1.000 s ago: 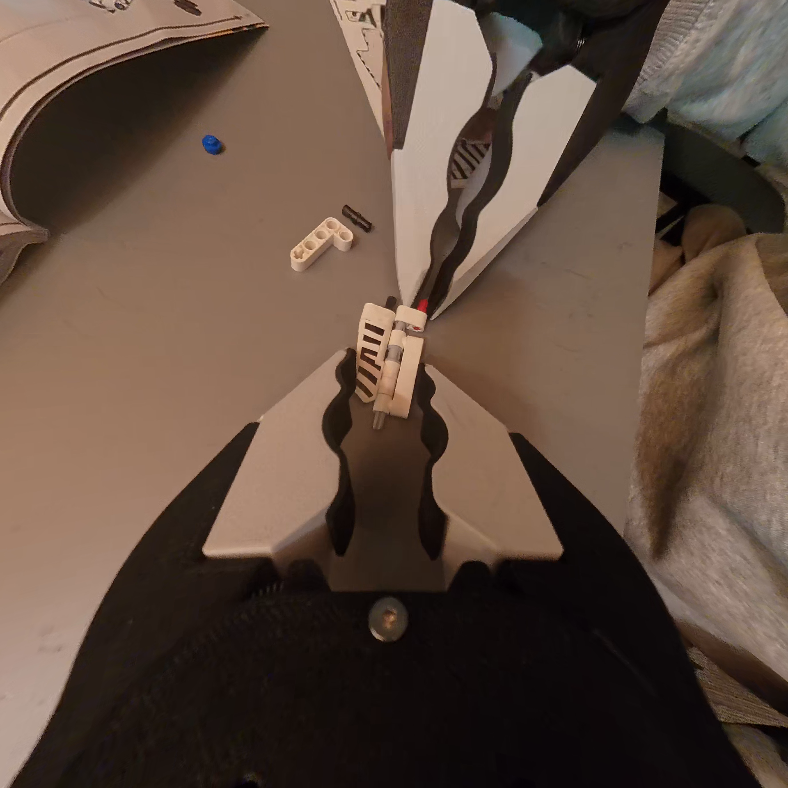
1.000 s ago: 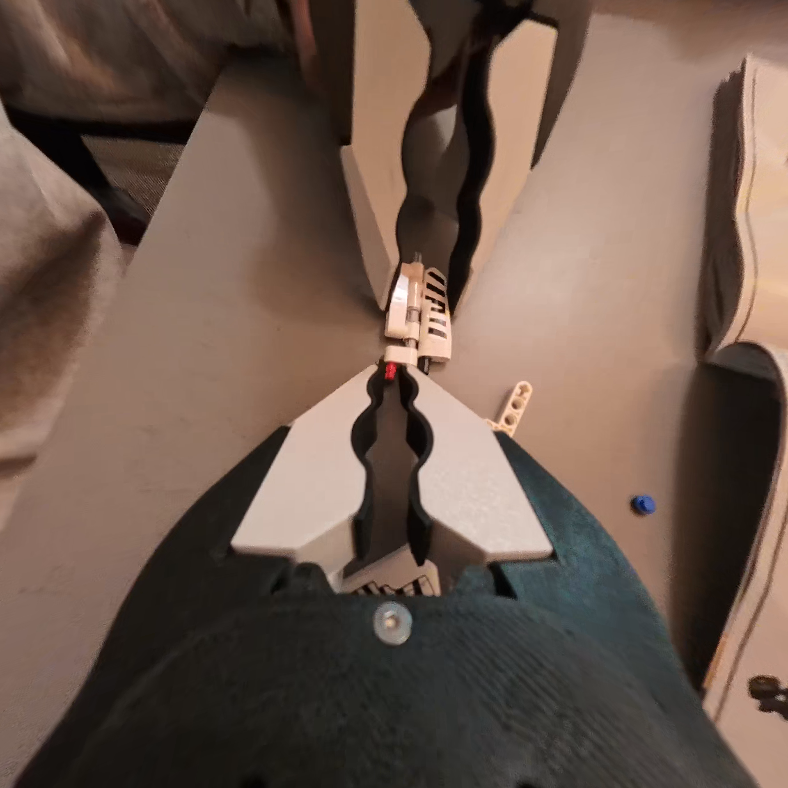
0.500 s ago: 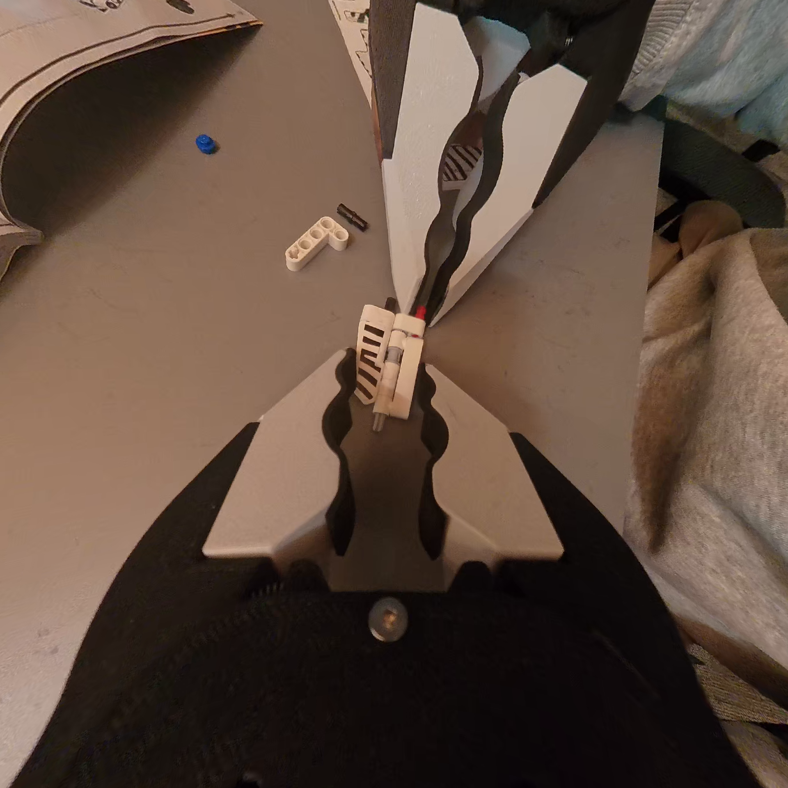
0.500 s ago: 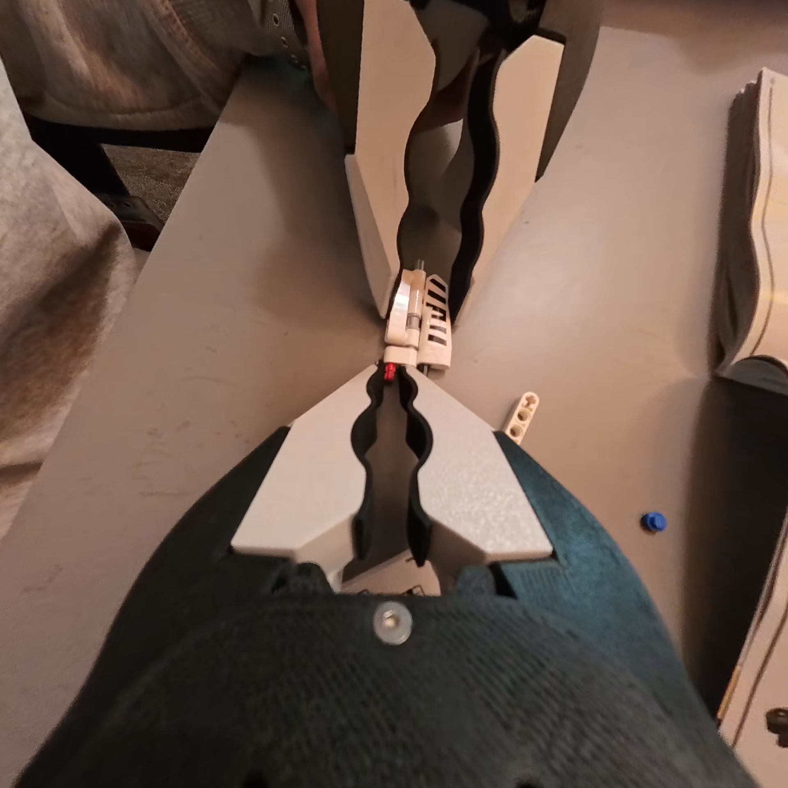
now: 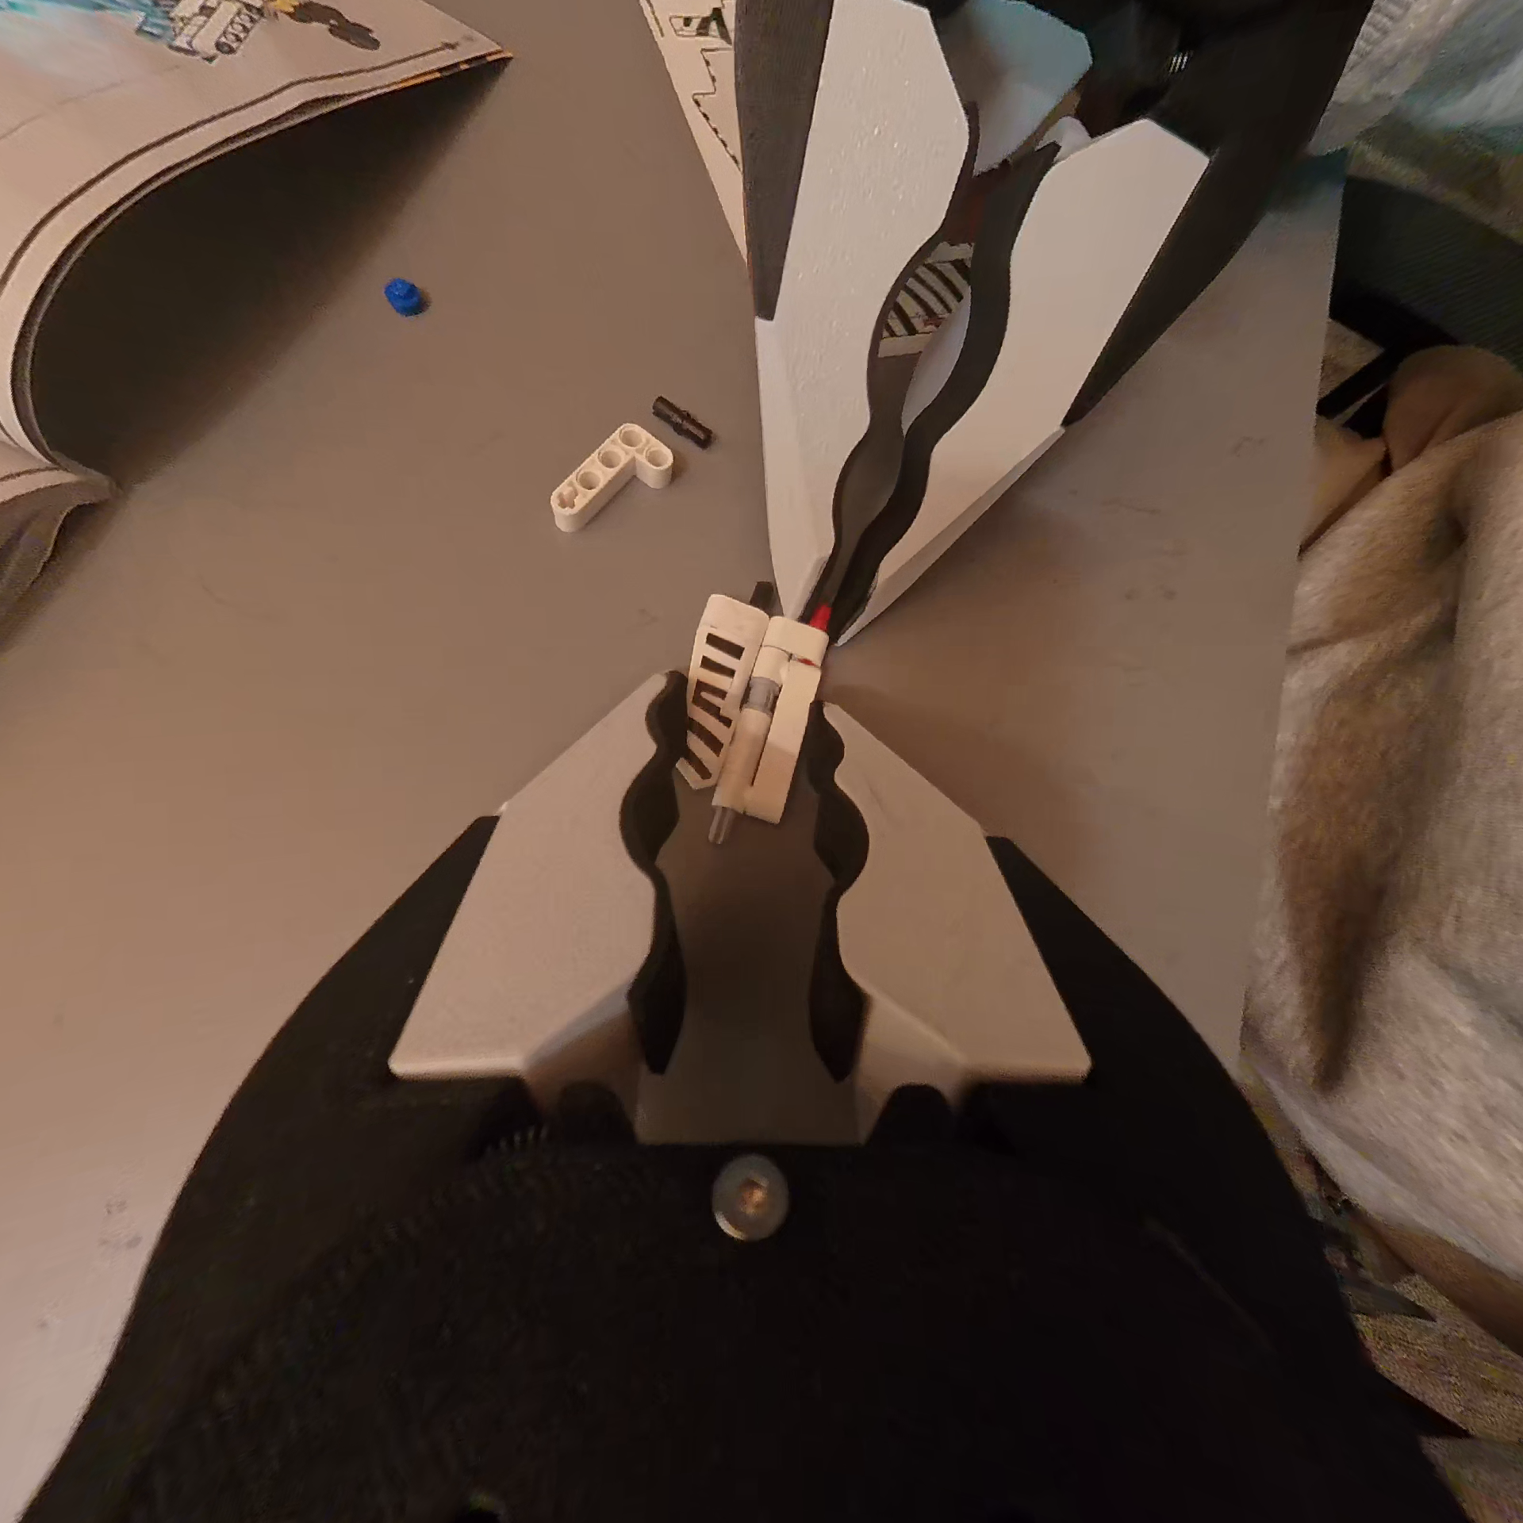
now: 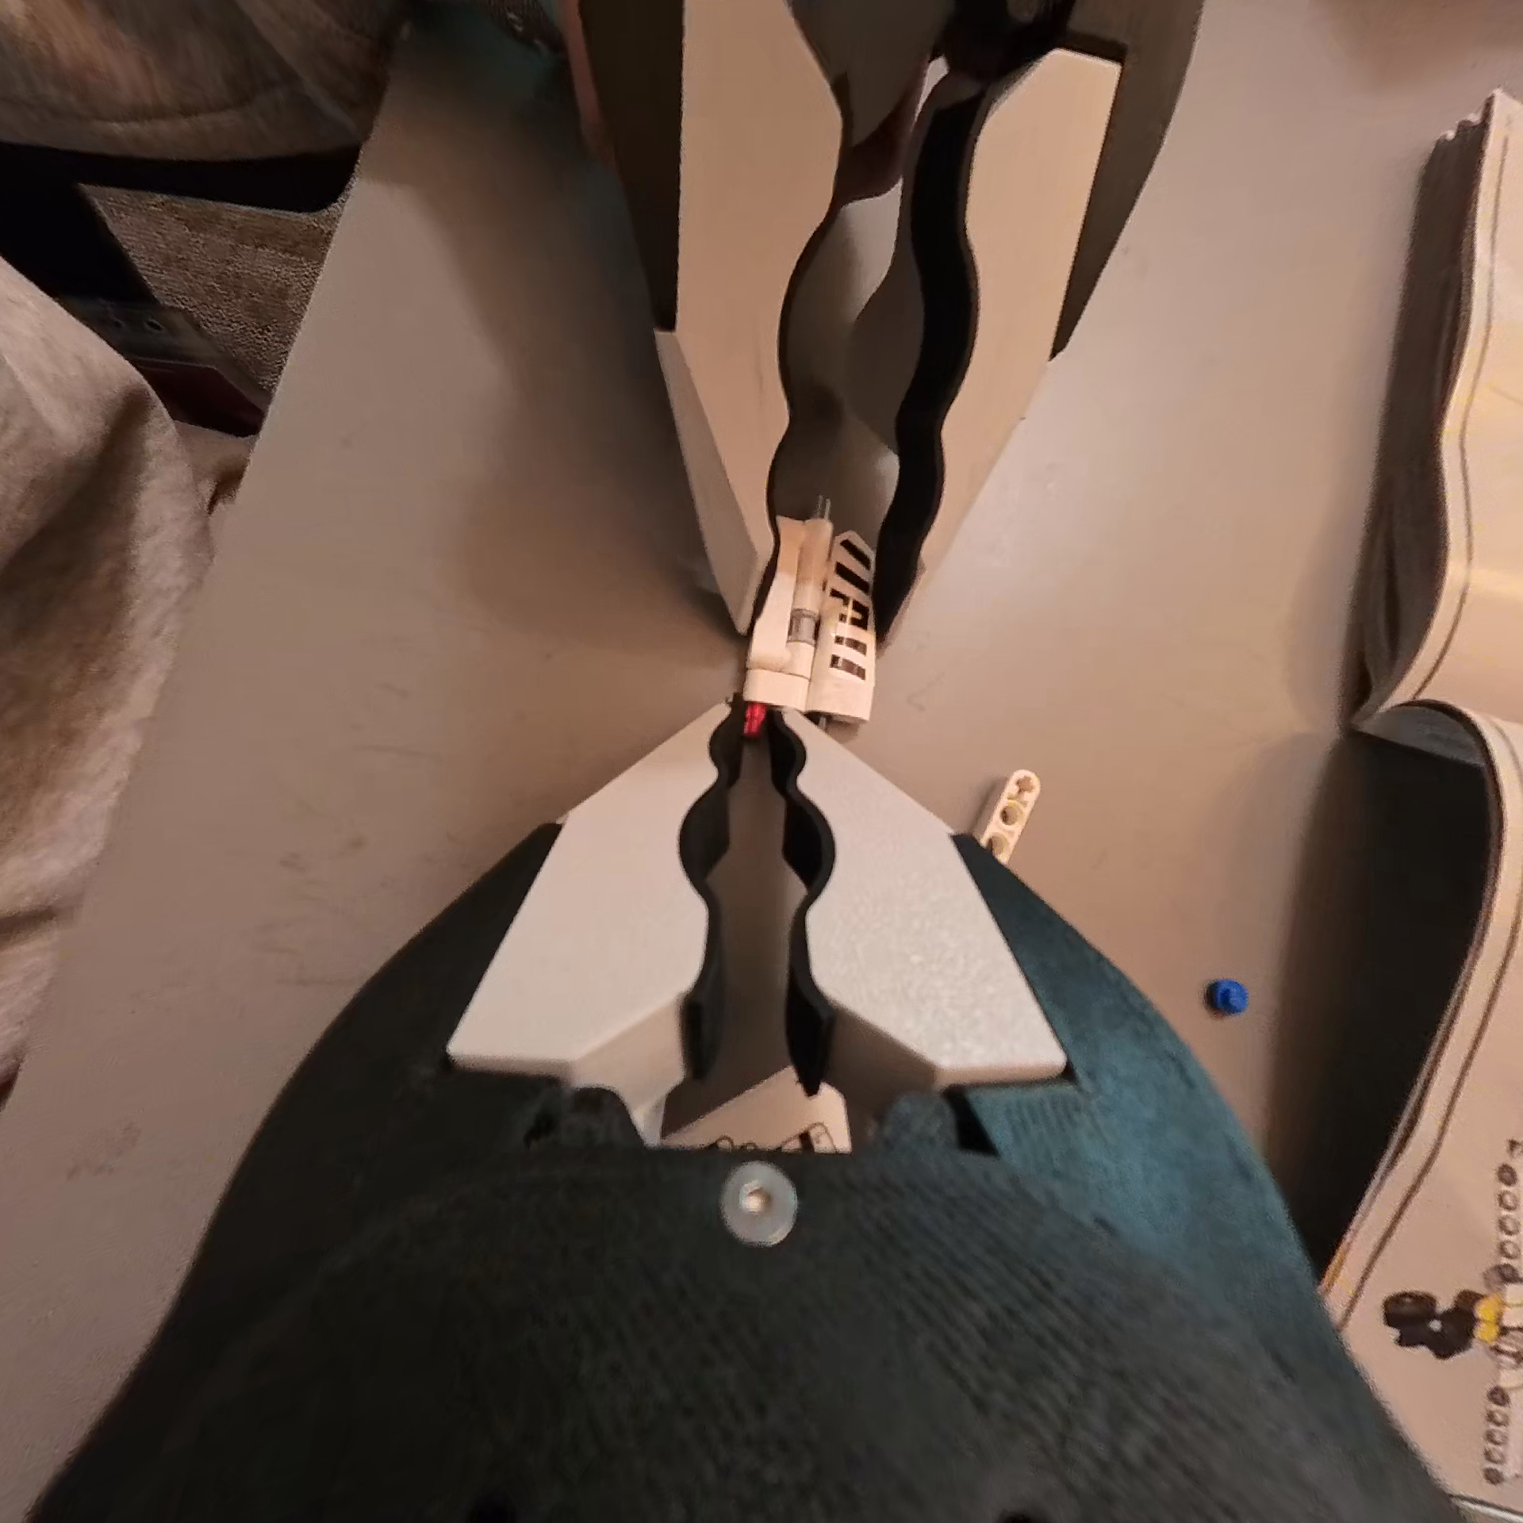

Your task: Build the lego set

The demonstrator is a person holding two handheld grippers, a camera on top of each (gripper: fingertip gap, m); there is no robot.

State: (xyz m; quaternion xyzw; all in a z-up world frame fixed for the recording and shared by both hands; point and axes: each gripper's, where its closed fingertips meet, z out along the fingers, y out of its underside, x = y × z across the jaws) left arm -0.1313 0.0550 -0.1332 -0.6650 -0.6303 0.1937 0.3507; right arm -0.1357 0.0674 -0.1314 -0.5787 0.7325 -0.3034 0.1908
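My left gripper (image 5: 746, 700) is shut on a small white lego assembly (image 5: 754, 709), a slotted white panel joined to a white block with a grey axle. It holds the assembly just above the grey table (image 5: 330, 742). My right gripper (image 5: 828, 606) comes in from the far side, tip to tip with the left. It is shut on a small red piece (image 5: 820, 616) at the assembly's far end. In the right wrist view, the right gripper (image 6: 754, 721) pinches the red piece (image 6: 752, 725) against the assembly (image 6: 812, 634), which the left gripper (image 6: 816, 610) holds.
A white L-shaped beam (image 5: 614, 474), a black pin (image 5: 682, 420) and a blue stud (image 5: 402, 297) lie loose on the table to the left. An open instruction booklet (image 5: 165, 124) lies at the far left. A fuzzy blanket (image 5: 1401, 742) hangs past the table's right edge. Less than 4 cm separates the two grippers' tips. From either gripper's tips it is about 12 cm to the blue stud (image 5: 402, 297). Seen from the right wrist view (image 6: 1234, 993) as well.
Both grippers keep their hold and stay tip to tip. The two views shift only slightly.
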